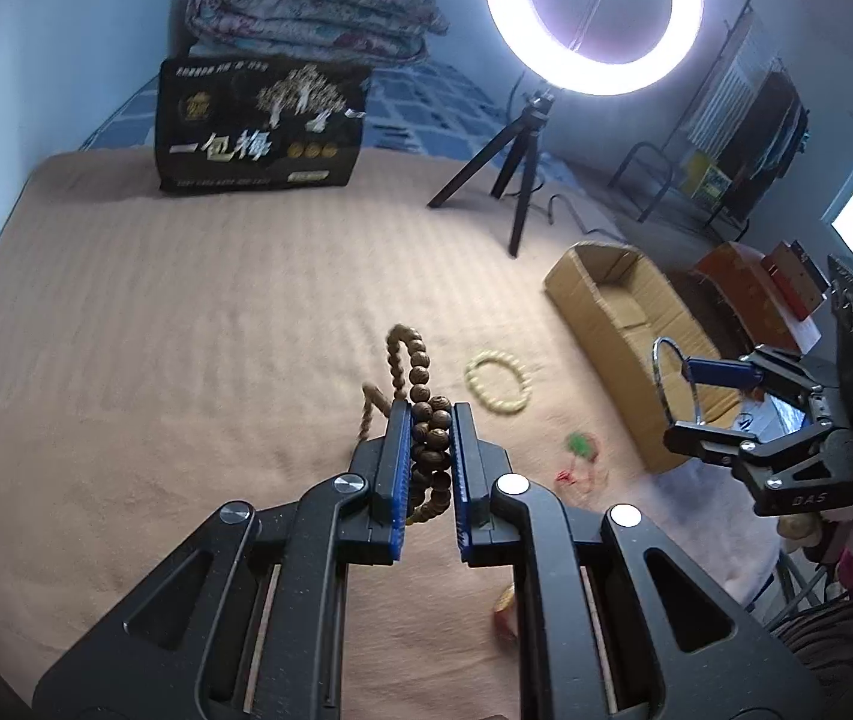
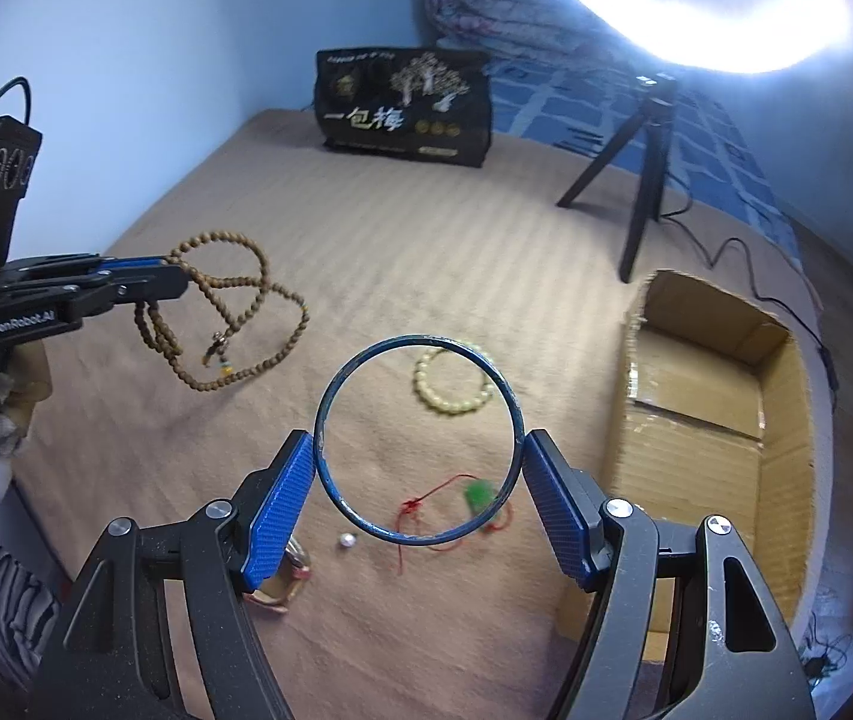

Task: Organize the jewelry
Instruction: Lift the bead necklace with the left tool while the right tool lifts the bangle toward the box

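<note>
Mid-transfer, judging by both loads lifted: left gripper (image 1: 432, 450) pinching long brown wooden bead strand (image 2: 228, 324), loops dangling above tan bedspread (image 1: 186, 330); right gripper (image 2: 420, 480) clamped across thin dark metal bangle (image 2: 419, 439), held just left of open cardboard box (image 2: 720, 420). Next likely needed: carrying rightward over box, then spreading jaws
</note>
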